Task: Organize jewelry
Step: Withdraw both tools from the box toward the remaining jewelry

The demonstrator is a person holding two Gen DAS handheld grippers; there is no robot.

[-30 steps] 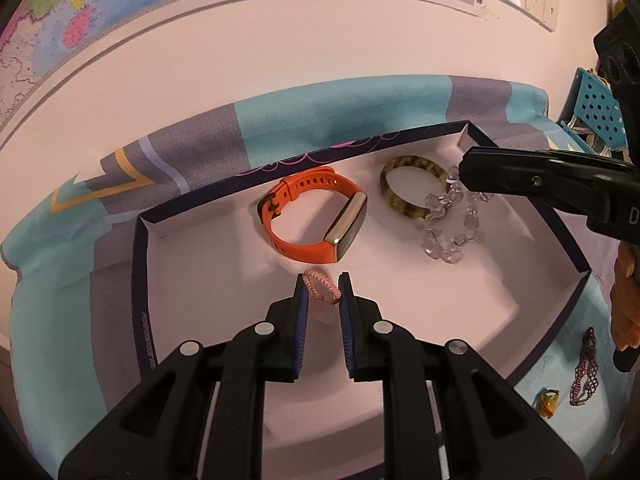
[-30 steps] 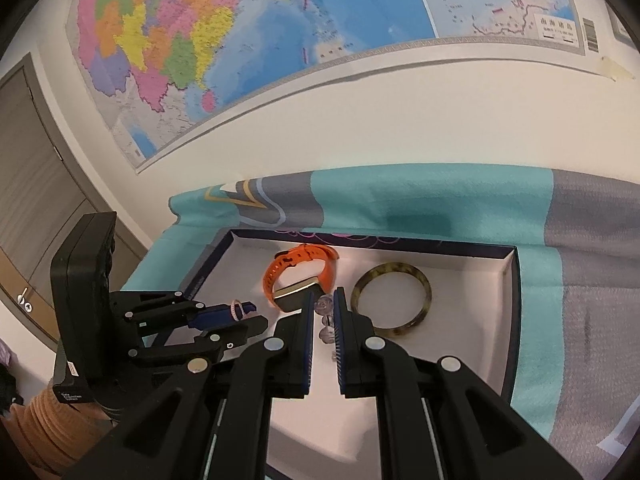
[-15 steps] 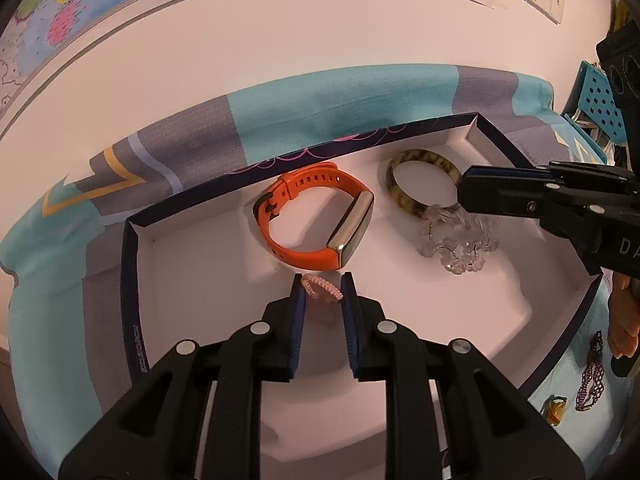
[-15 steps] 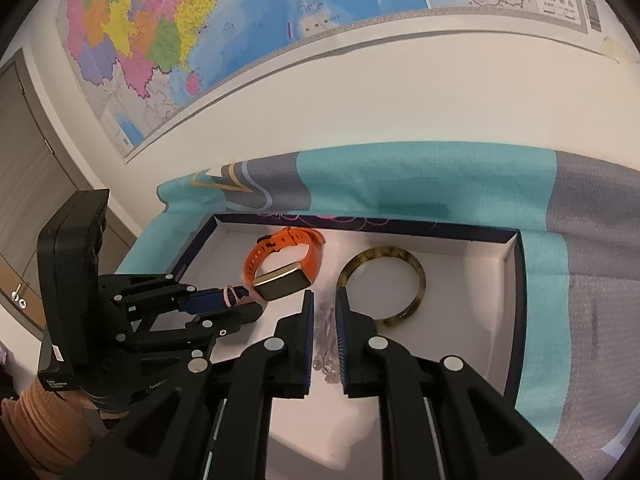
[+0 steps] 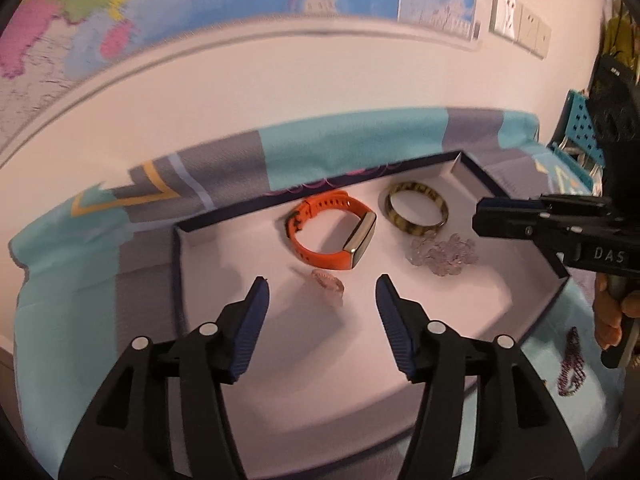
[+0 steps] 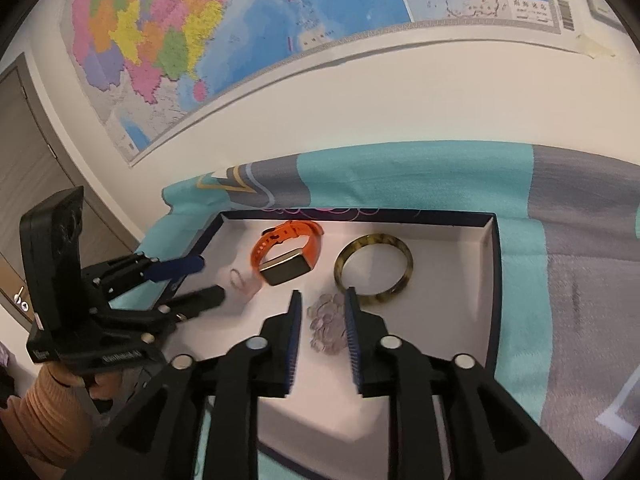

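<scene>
My left tool (image 5: 322, 280) is opening over the pink ring (image 5: 328, 282); my right tool (image 6: 322, 300) is opening around the clear bead bracelet (image 6: 326, 322); both lie in the tray (image 5: 180, 272) beside orange watch (image 5: 330, 236) and bangle (image 5: 416, 210); a purple bracelet (image 5: 572, 364) waits outside.

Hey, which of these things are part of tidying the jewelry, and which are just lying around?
Part of the job:
white tray with dark rim
orange smart band
tortoiseshell bangle
clear bead bracelet
small pink ring
purple beaded bracelet on the cloth
left gripper and right gripper, both opening

Just around:
teal and grey cloth
wall map
</scene>
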